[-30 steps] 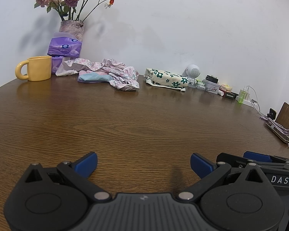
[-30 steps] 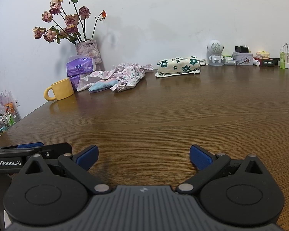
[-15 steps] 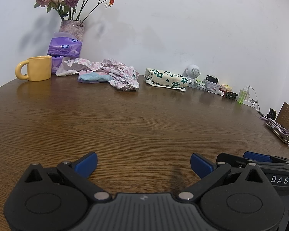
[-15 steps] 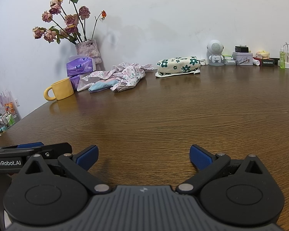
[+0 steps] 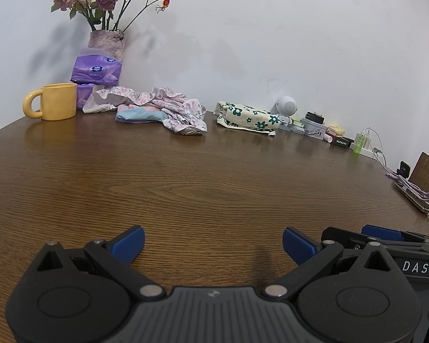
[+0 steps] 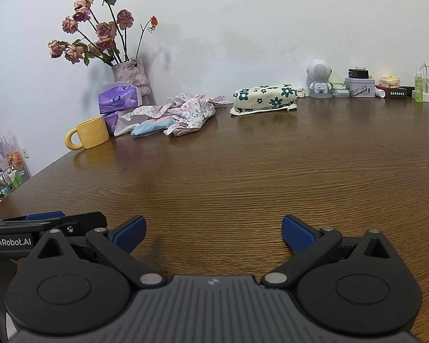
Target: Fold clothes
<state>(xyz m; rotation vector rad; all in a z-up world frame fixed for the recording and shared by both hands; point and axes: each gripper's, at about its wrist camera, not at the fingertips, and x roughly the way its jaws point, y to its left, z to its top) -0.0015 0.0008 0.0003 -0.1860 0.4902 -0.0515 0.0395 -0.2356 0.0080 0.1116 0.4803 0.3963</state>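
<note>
Both the left gripper [image 5: 211,243] and right gripper [image 6: 211,233] gape wide, empty, low over the table [image 5: 214,177]. Far ahead lies the crumpled clothes pile [image 5: 163,111], probably unfolded, awaiting a reach.

Left gripper [image 5: 211,243] and right gripper [image 6: 211,233] side by side, low, fingers spread wide, empty.

Surface: a dark brown wood-grain table [image 5: 214,188], its near and middle parts bare.
Far left: a yellow mug [image 5: 55,101] beside purple tissue packs [image 5: 95,70] and a vase of dried roses [image 5: 107,40].
Far middle: a crumpled heap of floral clothes [image 5: 168,111], then a folded cream cloth with green flowers [image 5: 247,115].
Far right: a small white robot figure [image 6: 319,78], a tin [image 6: 359,87], a green bottle [image 6: 418,87].
</note>
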